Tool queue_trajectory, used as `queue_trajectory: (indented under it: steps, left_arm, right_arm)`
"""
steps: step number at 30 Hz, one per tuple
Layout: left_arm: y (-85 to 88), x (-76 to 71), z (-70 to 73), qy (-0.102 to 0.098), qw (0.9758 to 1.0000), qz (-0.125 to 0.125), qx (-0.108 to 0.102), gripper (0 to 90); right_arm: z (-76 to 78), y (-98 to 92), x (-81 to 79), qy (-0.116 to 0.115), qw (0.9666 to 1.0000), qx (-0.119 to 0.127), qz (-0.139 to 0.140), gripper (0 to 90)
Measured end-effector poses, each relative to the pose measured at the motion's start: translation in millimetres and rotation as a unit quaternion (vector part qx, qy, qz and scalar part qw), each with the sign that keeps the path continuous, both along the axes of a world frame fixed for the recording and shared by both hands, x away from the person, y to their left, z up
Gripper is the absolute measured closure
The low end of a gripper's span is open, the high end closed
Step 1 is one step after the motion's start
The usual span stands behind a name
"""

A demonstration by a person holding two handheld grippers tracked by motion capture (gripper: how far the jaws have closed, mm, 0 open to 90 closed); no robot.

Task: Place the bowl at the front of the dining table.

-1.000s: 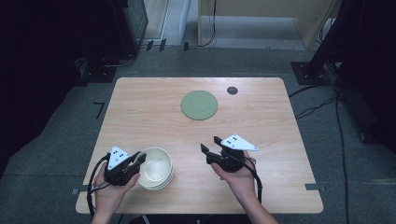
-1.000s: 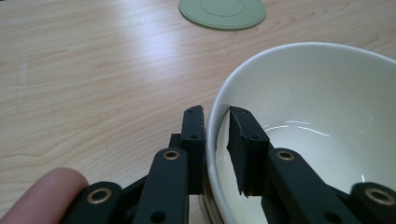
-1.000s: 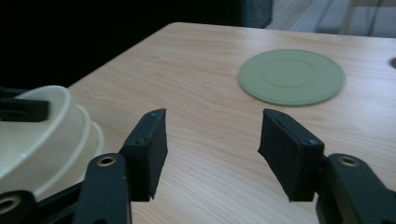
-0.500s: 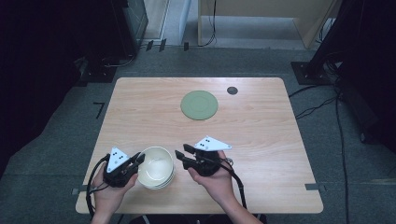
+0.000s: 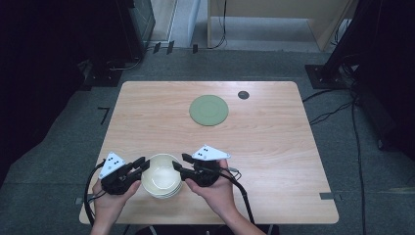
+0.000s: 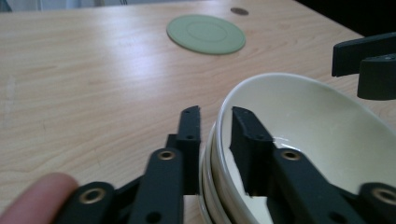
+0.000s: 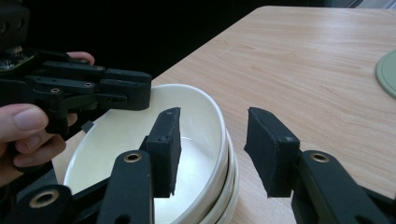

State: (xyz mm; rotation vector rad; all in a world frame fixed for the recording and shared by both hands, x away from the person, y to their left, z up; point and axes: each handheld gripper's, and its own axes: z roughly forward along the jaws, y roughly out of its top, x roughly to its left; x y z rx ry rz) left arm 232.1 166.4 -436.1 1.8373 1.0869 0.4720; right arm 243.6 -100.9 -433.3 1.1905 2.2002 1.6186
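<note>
A stack of cream bowls (image 5: 161, 177) sits near the table's front edge, left of centre. My left gripper (image 5: 145, 164) straddles the stack's left rim (image 6: 219, 116), one jaw inside the top bowl and one outside. Its jaws have just been opening, and a thin gap shows by the outer jaw. My right gripper (image 5: 179, 161) straddles the right rim (image 7: 219, 126). Its jaws have also just been opening, with the inner jaw in the bowl and the outer jaw well clear of the wall. Neither gripper presses the rim.
A flat round green plate (image 5: 209, 109) lies at the middle back of the wooden table (image 5: 274, 147). A small dark disc (image 5: 243, 94) is set in the tabletop behind it. Cables trail from both grippers over the front edge.
My right gripper has moved left across the table to the bowls' right rim. The left gripper has stayed at the left rim.
</note>
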Motion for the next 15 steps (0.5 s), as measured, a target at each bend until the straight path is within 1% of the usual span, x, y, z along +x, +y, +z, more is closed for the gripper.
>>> queue_trajectory:
  steps: [1, 2, 3, 4, 5, 6, 7, 8, 10, 13, 14, 15]
  left_arm:
    - [0.0, 0.0, 0.0, 0.000, 1.0000, 0.000, 0.000, 71.6]
    - [-4.6, 0.1, -2.7, 0.003, 0.9997, 0.003, 0.023, 71.0]
    - [-8.5, 0.4, -4.7, 0.003, 0.9992, 0.005, 0.041, 71.8]
    - [-11.7, 0.3, -6.1, 0.000, 0.9986, 0.007, 0.053, 73.9]
    - [-11.7, 0.3, -6.1, 0.000, 0.9986, 0.007, 0.053, 76.5]
    - [-16.8, -0.5, -7.9, -0.005, 0.9975, 0.011, 0.070, 79.3]
    - [-16.8, -0.5, -7.9, -0.005, 0.9975, 0.011, 0.070, 81.2]
    - [-20.5, -2.7, -8.6, -0.020, 0.9959, 0.015, 0.087, 81.4]
    - [-21.3, -3.9, -8.2, -0.027, 0.9953, 0.016, 0.091, 81.7]
    - [-20.8, -5.4, -6.9, -0.038, 0.9956, 0.017, 0.084, 82.4]
    - [-21.0, -5.9, -6.2, -0.043, 0.9953, 0.016, 0.085, 82.7]
    - [-20.2, -6.8, -4.9, -0.045, 0.9958, 0.014, 0.078, 82.9]
  right_arm:
    - [0.0, 0.0, 0.0, 0.000, 1.0000, 0.000, 0.000, 56.6]
    - [-2.1, -0.1, 0.4, 0.004, 1.0000, 0.000, 0.003, 57.4]
    - [-2.8, -0.2, 0.7, 0.004, 1.0000, 0.002, 0.004, 57.5]
    - [-4.0, -0.1, 0.9, 0.006, 1.0000, 0.003, 0.004, 57.9]
    - [-5.0, 0.2, 1.1, 0.008, 1.0000, 0.002, 0.005, 58.3]
    - [-6.2, 0.8, 1.3, 0.009, 1.0000, 0.000, 0.005, 58.5]
    - [-7.0, 1.3, 1.1, 0.012, 0.9999, -0.002, 0.005, 58.6]
    - [-8.2, 2.0, 1.1, 0.014, 0.9999, -0.005, 0.006, 58.5]
    - [-10.6, 2.7, 0.7, 0.013, 0.9998, -0.014, 0.007, 58.3]
    - [-14.0, 2.3, 0.2, 0.019, 0.9997, -0.016, 0.005, 57.6]
    - [-14.9, 2.1, 0.2, 0.020, 0.9996, -0.018, 0.004, 57.5]
    - [-15.5, 1.9, 0.3, 0.021, 0.9996, -0.018, 0.003, 57.5]
